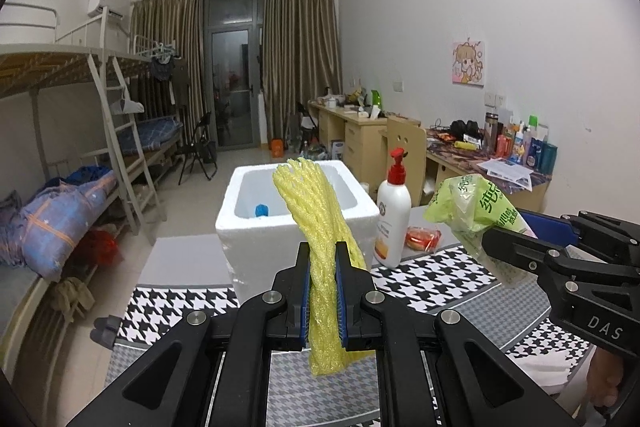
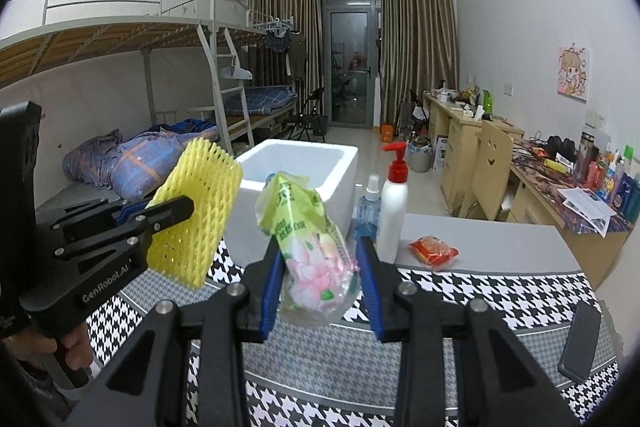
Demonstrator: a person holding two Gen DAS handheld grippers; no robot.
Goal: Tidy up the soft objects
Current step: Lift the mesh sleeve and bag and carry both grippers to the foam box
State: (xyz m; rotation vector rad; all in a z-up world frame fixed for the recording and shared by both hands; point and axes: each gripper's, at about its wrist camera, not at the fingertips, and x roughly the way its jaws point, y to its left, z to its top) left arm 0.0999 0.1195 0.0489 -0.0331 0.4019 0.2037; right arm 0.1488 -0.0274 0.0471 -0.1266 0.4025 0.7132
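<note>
My left gripper is shut on a yellow foam net sleeve and holds it above the table, in front of the white foam box. The sleeve also shows in the right wrist view. My right gripper holds a green tissue pack between its fingers; the pack leans on the left finger with a gap at the right finger. It also shows in the left wrist view. A blue object lies inside the box.
A white lotion bottle with a red pump, a blue spray bottle and a red snack packet stand right of the box. A black phone lies on the houndstooth cloth. Desks are at right, bunk beds at left.
</note>
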